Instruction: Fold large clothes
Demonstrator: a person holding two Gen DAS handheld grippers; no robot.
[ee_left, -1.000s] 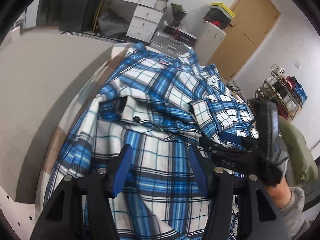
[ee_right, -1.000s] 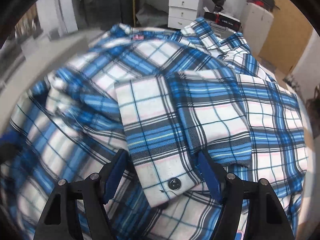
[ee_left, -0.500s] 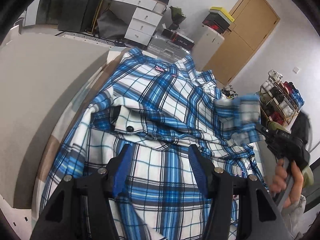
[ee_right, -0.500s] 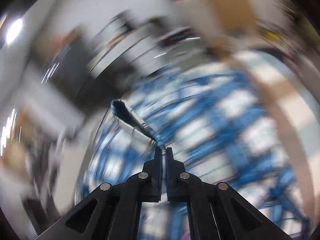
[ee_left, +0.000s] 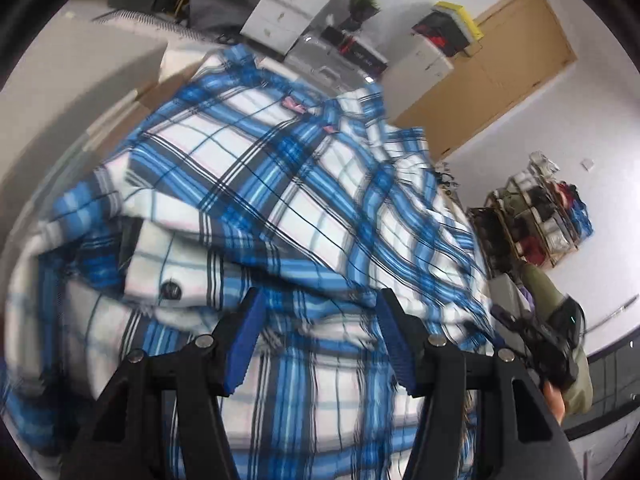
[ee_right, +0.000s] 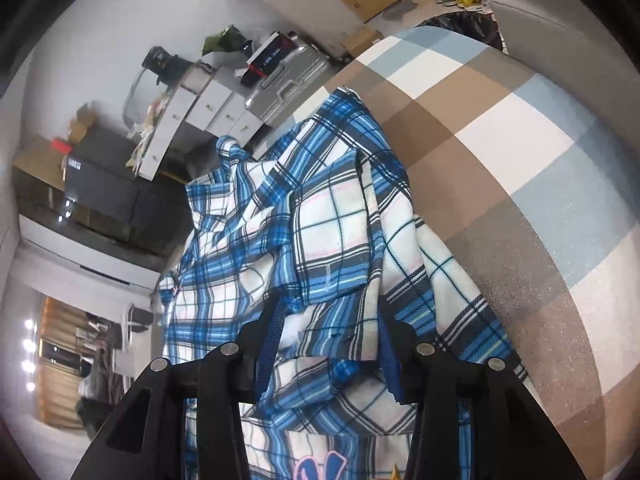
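Shirt (ee_left: 288, 184), a big blue-and-white plaid one, lies spread across the bed, whose checked cover (ee_right: 500, 140) shows bare along the shirt's right edge in the right wrist view. Starting at the left, a buttoned cuff (ee_left: 172, 280) rests folded in over the body of the shirt, its dark button (ee_left: 170, 290) facing up. Just right of it hover the left tongs (ee_left: 316, 340), standing about half wide over the lower panel with nothing pinched between the blue pads. Farther right, at the garment's far edge, the right tongs (ee_right: 328, 344) have just been opening; the other sleeve (ee_right: 340, 248) lies bunched between the pads, yet they stand apart from the cloth and do not seem to press it, so I read it as let go. A person's hand (ee_left: 554, 396) carrying that tool shows at the right edge of the left view. My judgement: the sleeves-in stage is nearly done, both sleeves now lying on the torso, though the right one sits rumpled. Next should come smoothing that sleeve flat, then both tongs taking the hem corners to bring the bottom up toward the collar (ee_left: 308, 106), keeping the sleeves from sliding out.
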